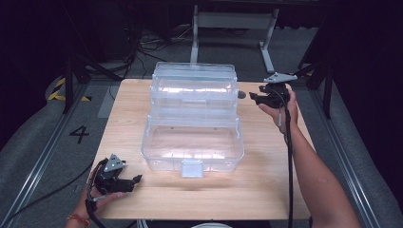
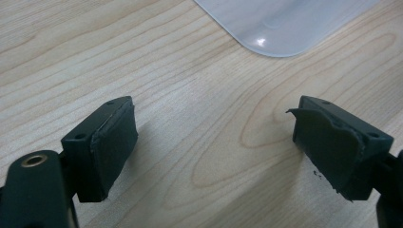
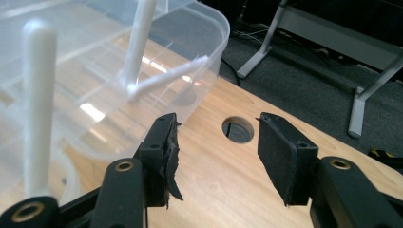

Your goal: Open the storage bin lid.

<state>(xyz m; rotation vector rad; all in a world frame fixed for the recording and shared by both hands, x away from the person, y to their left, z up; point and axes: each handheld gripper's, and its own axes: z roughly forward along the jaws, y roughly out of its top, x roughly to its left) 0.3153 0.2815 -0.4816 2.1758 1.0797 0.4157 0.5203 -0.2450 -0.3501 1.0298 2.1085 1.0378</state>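
**Clear storage box open on the table, both grippers empty**

At the left, near the front edge of the wooden table, the left gripper was held low in the person's left hand. Its jaws were spread wide and nothing was gripped between them – only bare wood was seen there in the left gripper view, with a rounded corner of clear plastic farther off.

In the middle of the table the clear plastic box was placed, opened out in steps, its upper trays raised toward the far edge. A small latch was seen on its front wall.

At the right, just beside the far end of the box, the right gripper was held in the right hand. Its jaws were seen partly open and empty – the box wall was near the left jaw but apart from it. A round hole in the table was seen between the jaws.
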